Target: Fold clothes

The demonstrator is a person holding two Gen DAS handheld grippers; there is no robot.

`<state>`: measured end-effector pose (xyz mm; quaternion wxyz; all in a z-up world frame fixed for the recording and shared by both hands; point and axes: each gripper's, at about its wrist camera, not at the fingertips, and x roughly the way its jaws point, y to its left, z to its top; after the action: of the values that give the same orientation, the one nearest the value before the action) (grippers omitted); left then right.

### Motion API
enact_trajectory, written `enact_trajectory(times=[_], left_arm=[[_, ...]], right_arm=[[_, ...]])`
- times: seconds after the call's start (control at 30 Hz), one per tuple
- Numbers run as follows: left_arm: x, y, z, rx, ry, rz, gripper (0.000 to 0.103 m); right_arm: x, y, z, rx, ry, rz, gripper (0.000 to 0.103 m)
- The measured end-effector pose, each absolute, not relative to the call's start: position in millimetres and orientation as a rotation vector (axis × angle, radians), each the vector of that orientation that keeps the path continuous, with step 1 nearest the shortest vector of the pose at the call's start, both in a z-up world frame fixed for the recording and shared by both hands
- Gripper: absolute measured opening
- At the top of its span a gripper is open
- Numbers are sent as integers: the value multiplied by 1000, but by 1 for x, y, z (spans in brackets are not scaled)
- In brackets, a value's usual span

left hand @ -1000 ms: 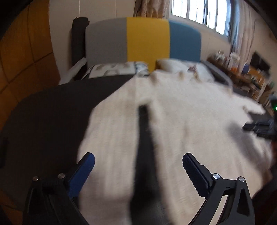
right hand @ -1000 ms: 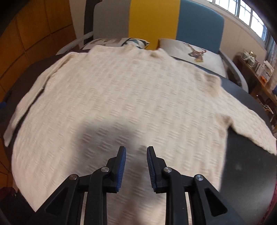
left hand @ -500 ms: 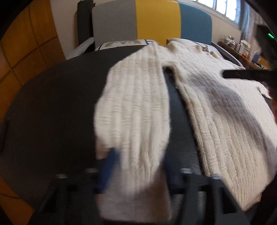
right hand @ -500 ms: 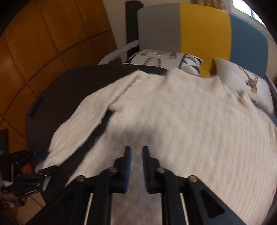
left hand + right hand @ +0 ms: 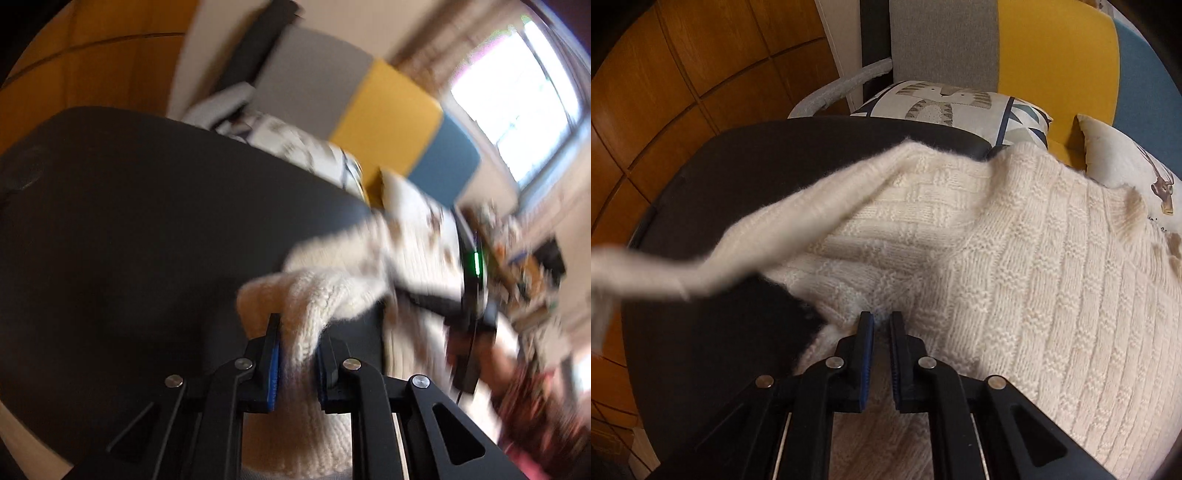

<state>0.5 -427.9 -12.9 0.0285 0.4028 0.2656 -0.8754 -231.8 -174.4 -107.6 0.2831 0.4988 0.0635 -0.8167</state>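
- so a second ago my left claw (image 5: 295, 354) was hanging wide over the flat cream sweater (image 5: 1015, 258), now it's closing on the sleeve (image 5: 317, 306) with the knit bunched up thick between the pads
- that sleeve is lifted off the counter (image 5: 129, 240) and trails back to the body of the sweater, which is exactly what I want for folding it inward across the chest
- right claw (image 5: 882, 332) has narrowed a lot too and is closing on the sweater's near edge; there's fabric right at the tips, pretty sure it's pinched but the gap is dark so don't quote me
- from the right view the raised sleeve cuts across the left side as a blurry band, rest of the sweater lies spread flat on the dark round counter
- room stuff: grey/yellow/blue sofa (image 5: 1052, 55) behind the counter, a cat-print cushion (image 5: 945, 103) and a deer one (image 5: 1126, 166) on it, wood panel wall (image 5: 683, 74) on the left, bright window (image 5: 517, 92) off to the right
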Motion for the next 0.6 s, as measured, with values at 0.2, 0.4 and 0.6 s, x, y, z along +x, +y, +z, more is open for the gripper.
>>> enact_trajectory(times=[0.2, 0.4, 0.6], left_arm=[[-40, -498, -29, 1181, 940, -2532, 16], [-70, -544, -68, 1251, 1034, -2388, 16], [-87, -575, -93, 1306, 1018, -2317, 23]], right_arm=[[-221, -184, -110, 1304, 237, -2230, 6], [-212, -185, -116, 1231, 266, -2261, 6], [-208, -187, -118, 1221, 281, -2272, 6]])
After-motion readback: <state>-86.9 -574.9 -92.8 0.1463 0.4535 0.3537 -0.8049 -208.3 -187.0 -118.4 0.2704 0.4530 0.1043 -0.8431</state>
